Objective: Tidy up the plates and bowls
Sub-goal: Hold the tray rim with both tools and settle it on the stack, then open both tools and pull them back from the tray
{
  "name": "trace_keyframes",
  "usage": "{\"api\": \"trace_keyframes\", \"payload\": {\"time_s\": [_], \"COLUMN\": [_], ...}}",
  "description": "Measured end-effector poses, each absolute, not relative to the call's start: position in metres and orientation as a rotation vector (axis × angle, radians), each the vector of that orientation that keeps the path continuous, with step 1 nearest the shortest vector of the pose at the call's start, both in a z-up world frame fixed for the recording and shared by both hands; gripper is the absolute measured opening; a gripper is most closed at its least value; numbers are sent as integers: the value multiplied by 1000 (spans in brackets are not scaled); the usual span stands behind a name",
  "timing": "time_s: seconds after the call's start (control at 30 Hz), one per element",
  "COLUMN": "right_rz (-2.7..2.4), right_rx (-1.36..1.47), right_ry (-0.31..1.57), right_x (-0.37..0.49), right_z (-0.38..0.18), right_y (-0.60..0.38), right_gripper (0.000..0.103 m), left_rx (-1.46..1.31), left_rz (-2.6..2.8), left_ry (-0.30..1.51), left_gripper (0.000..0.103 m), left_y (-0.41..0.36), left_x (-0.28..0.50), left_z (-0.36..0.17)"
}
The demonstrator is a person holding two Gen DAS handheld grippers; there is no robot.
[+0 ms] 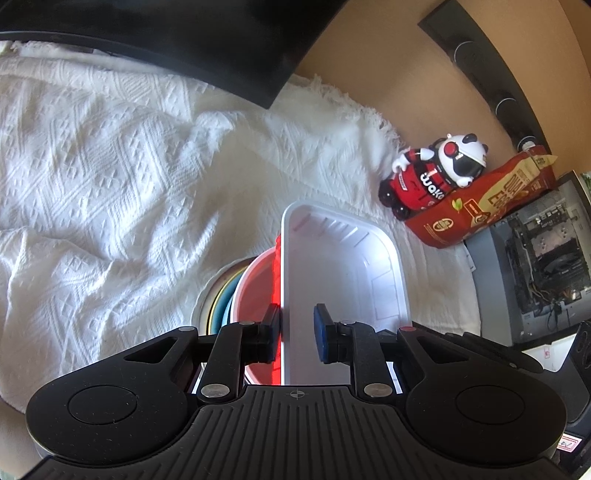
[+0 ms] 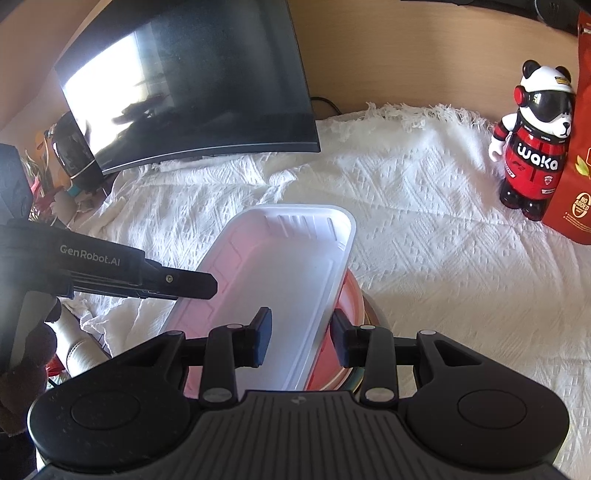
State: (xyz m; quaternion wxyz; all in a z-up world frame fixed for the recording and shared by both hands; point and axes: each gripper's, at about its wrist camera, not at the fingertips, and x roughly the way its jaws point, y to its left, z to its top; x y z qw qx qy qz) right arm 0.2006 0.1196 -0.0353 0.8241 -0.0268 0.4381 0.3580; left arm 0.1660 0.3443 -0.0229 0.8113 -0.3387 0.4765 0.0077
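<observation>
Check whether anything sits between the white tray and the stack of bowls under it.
Nothing visible does. The white tray rests tilted directly on the red bowl topping the stack, both grippers' jaws straddling its rims.

Before me: worktop (image 2: 388, 66) under a sunlit white woven cloth (image 2: 424, 236); dark curved monitor (image 2: 192, 81) far left.

Stacked plates (image 1: 218, 295) mostly hidden beneath red bowl (image 1: 255, 291) and white tray (image 1: 343, 273); count indeterminable. Monitor (image 1: 166, 33) cropped by top edge. Snack bag (image 2: 576, 158) cut off at right edge.
</observation>
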Motion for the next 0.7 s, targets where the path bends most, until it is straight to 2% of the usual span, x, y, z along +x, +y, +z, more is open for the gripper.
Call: {"api": "trace_keyframes", "payload": {"time_s": [0.7], "right_rz": [677], "right_rx": [-30], "right_ry": [860], "right_x": [195], "right_z": [-23], "right_y": [107], "right_gripper": [35], "left_rx": [-698], "left_rz": [16], "left_ry": [902], "left_gripper": [21], "left_y": [348], "left_x": [147], "left_z": [-4]}}
